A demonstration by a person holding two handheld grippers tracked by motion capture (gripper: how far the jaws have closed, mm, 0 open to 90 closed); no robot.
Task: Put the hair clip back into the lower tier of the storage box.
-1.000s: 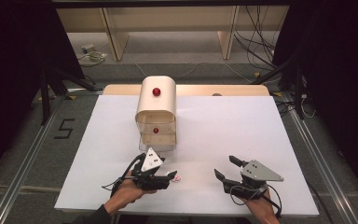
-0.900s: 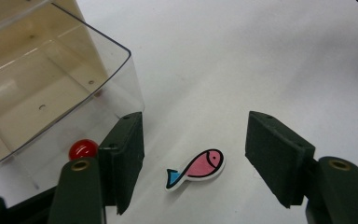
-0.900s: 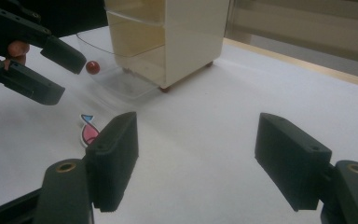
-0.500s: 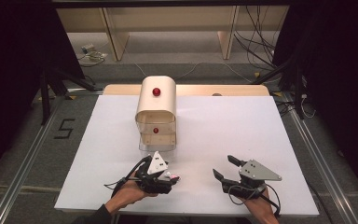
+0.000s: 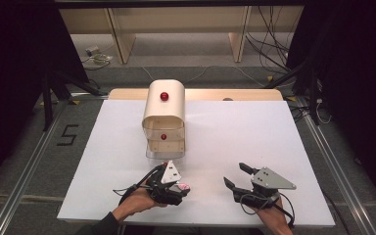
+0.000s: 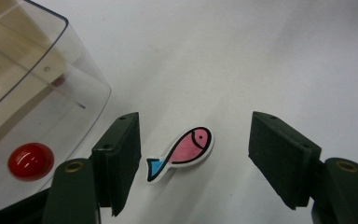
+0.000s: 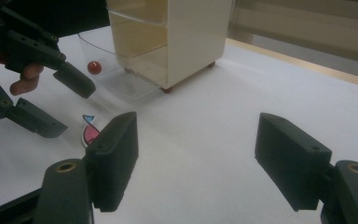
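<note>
Jaws of the left gripper (image 6: 193,154) stand wide apart around the fish (image 6: 182,153), which lies flat on the white table (image 5: 274,137) between the pads, touching neither, just near of the clear drawer (image 6: 37,107). Right gripper (image 7: 196,158) hangs open over bare table to the right. Since a second ago the left gripper has turned to point right, with the fish now on the table
</note>
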